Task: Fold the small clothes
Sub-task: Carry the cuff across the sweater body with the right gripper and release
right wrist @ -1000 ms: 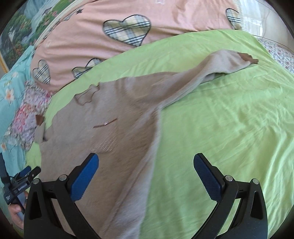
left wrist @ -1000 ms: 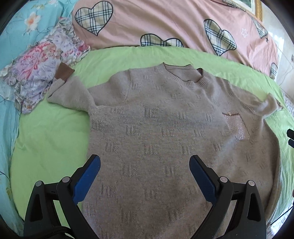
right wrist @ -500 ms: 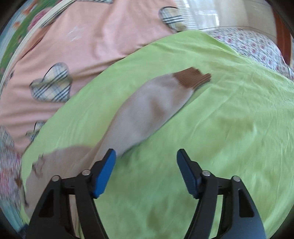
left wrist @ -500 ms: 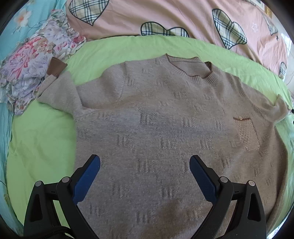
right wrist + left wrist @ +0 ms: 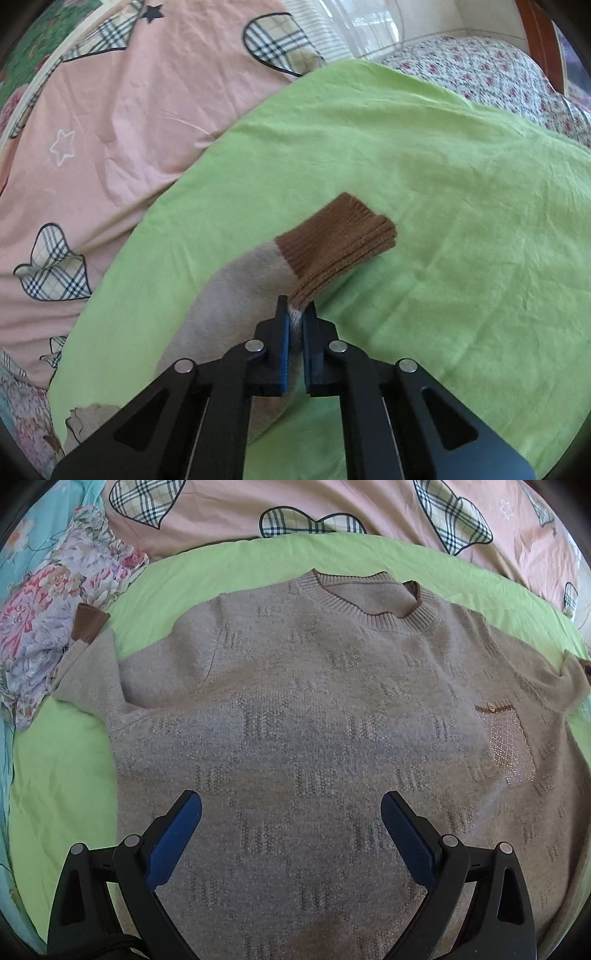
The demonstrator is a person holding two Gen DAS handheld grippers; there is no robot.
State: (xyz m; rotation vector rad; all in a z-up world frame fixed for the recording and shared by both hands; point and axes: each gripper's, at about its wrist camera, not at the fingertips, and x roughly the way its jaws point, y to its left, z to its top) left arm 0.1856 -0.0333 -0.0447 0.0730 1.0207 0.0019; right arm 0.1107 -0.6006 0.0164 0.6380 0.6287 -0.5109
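1. One sweater (image 5: 295, 716), beige knit, lies spread front-up on the green sheet (image 5: 62, 775) of the bed, neckline toward the pink quilt (image 5: 229, 513).
2. Two sleeves: one lies out toward the floral cloth (image 5: 48, 609), its brown cuff resting on that cloth; the other sleeve (image 5: 229, 306) stretches across the sheet in the right view, ending in a brown ribbed cuff (image 5: 332, 247).
3. One chest pocket (image 5: 511, 746), sparkly, with a small button at its top band.
4. Two pairs of tongs, one per hand. No hand is visible in either view.
5. The sweater's hem is cut off behind the left tongs at the bottom of the left view. In the right view only the sleeve and a scrap of the body at the lower left edge show.
6. The left tongs (image 5: 291, 812) stand wide apart, tilted steeply down over the sweater's lower body, with nothing pinched; whether they touch the knit I cannot tell.
7. The right tongs (image 5: 295, 317) are pressed together, clamped on the sleeve just below the cuff, angled down at the sheet.
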